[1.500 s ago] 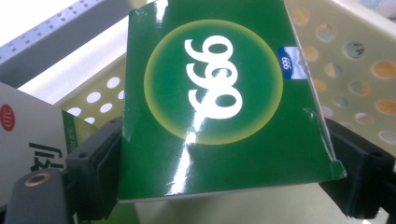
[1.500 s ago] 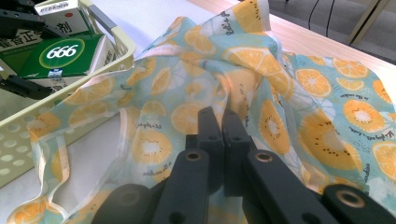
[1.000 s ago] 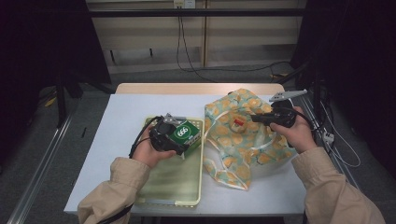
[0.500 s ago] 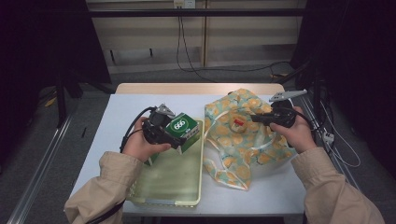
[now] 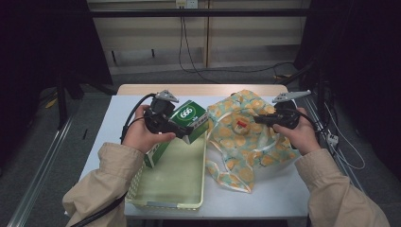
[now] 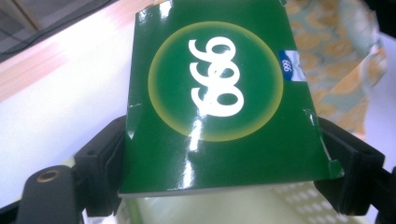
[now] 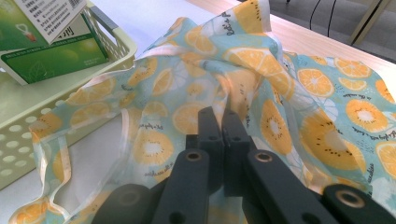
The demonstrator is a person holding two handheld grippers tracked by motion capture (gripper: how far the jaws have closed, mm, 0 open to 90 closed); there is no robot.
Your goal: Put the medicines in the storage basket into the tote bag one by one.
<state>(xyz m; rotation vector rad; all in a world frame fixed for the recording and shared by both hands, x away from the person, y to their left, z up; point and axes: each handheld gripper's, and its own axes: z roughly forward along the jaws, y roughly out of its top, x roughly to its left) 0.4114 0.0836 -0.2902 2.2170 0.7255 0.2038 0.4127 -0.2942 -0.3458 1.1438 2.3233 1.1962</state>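
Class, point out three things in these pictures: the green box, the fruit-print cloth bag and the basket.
green box [image 6: 219,88], left gripper view, on its round 666 logo
fruit-print cloth bag [image 7: 327,135], right gripper view, on a fruit slice
basket [image 5: 163,204], high view, on its near rim

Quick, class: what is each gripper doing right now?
Left gripper: shut on the green box.
Right gripper: shut on the fruit-print bag.

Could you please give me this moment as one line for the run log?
left gripper: shut on green box, above basket | right gripper: shut on fruit-print bag | bag on table
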